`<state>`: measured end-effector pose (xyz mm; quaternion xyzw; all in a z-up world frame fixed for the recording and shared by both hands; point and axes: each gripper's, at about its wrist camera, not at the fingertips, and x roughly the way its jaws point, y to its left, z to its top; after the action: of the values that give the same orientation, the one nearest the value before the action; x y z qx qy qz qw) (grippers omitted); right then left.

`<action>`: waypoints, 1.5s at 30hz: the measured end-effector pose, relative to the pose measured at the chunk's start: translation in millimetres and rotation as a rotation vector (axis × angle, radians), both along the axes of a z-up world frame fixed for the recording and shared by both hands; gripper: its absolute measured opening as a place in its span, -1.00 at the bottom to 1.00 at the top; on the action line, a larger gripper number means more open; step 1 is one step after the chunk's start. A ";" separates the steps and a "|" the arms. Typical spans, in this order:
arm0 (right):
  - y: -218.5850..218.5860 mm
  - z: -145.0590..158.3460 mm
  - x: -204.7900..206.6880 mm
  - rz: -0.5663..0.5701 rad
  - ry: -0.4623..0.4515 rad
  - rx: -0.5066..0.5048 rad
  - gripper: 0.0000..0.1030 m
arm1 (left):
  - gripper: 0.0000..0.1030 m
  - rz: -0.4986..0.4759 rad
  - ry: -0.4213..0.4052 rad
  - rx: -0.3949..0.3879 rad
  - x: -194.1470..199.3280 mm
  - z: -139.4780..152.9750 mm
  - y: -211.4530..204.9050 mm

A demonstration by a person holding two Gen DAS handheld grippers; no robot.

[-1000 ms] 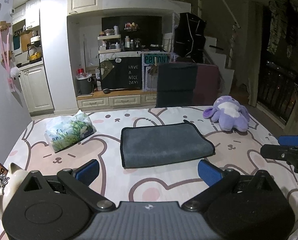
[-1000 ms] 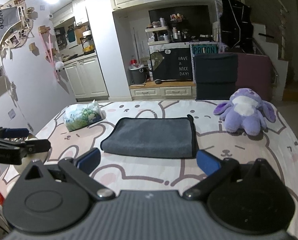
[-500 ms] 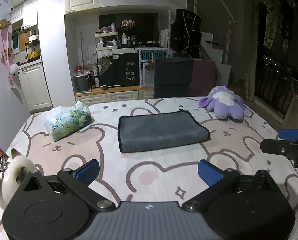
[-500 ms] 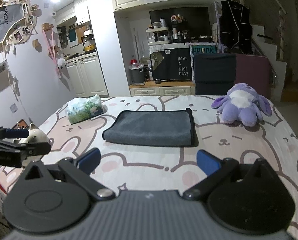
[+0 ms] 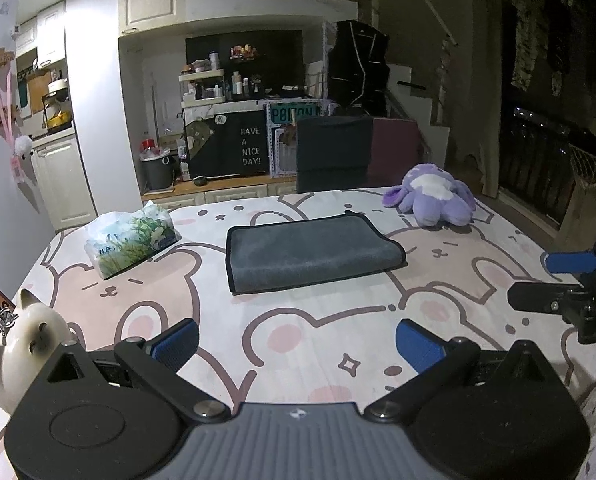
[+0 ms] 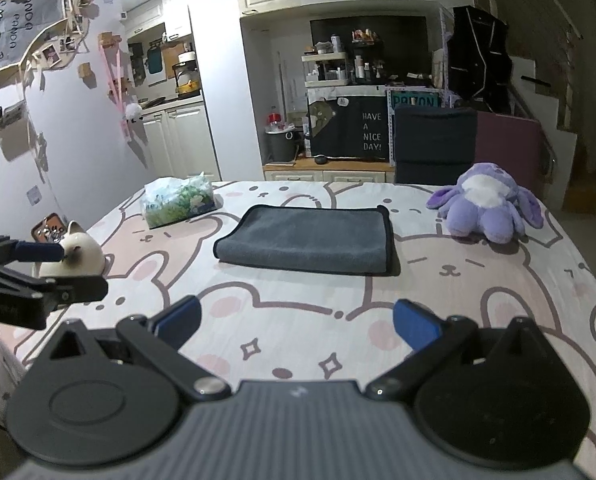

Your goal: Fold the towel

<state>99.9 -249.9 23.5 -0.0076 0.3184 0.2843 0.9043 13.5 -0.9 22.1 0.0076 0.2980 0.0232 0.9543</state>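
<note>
Dim kitchen beyond a desk [image 5: 318, 320] covered in a bear-print cloth. At its middle lies a grey towel [image 5: 310, 252], already doubled. The left hand-held gripper [image 5: 296, 340] and right hand-held gripper [image 6: 296, 324] hover near, jaws wide, empty. Any further fold likely works best pinching both near corners together.

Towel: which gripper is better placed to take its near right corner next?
Probably the right gripper: it is open and faces the towel, and that corner lies just ahead of its right finger. The left gripper, also open, stands further left.
</note>
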 end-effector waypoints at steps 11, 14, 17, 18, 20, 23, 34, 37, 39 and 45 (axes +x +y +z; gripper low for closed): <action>-2.9 -4.6 -11.0 -0.005 -0.008 -0.004 0.99 | 1.00 -0.010 -0.006 0.019 -12.7 -7.6 -5.1; -3.8 -4.5 -12.5 -0.003 -0.013 -0.008 0.99 | 1.00 -0.004 -0.012 0.017 -16.3 -8.5 -4.9; -4.1 -5.5 -15.3 0.002 -0.016 -0.012 0.99 | 1.00 -0.003 -0.015 0.014 -18.8 -9.2 -4.5; -4.7 -5.8 -16.1 0.002 -0.016 -0.013 0.99 | 1.00 -0.002 -0.015 0.013 -19.0 -9.3 -4.3; -5.7 -6.6 -17.9 -0.002 -0.018 -0.015 0.99 | 1.00 0.001 -0.017 0.008 -20.1 -9.5 -3.3; -6.3 -6.7 -19.8 -0.001 -0.023 -0.020 0.99 | 1.00 0.005 -0.022 0.003 -21.7 -9.6 -1.8; -5.9 -7.7 -24.7 0.004 -0.035 -0.015 0.99 | 1.00 -0.005 -0.024 0.003 -24.4 -10.7 -3.8; -5.3 -8.3 -24.4 0.008 -0.034 -0.018 0.99 | 1.00 -0.005 -0.023 0.003 -24.3 -10.9 -4.0; -4.6 -8.8 -24.2 0.013 -0.033 -0.021 0.99 | 1.00 -0.004 -0.024 0.001 -24.3 -10.9 -3.9; -4.1 -9.3 -24.7 0.016 -0.033 -0.023 0.99 | 1.00 -0.006 -0.023 0.002 -25.0 -11.2 -3.9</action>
<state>75.2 -254.0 14.2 -0.0253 0.3068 0.2874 0.9070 -11.5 -4.7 10.9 0.0093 0.2868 0.0210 0.9577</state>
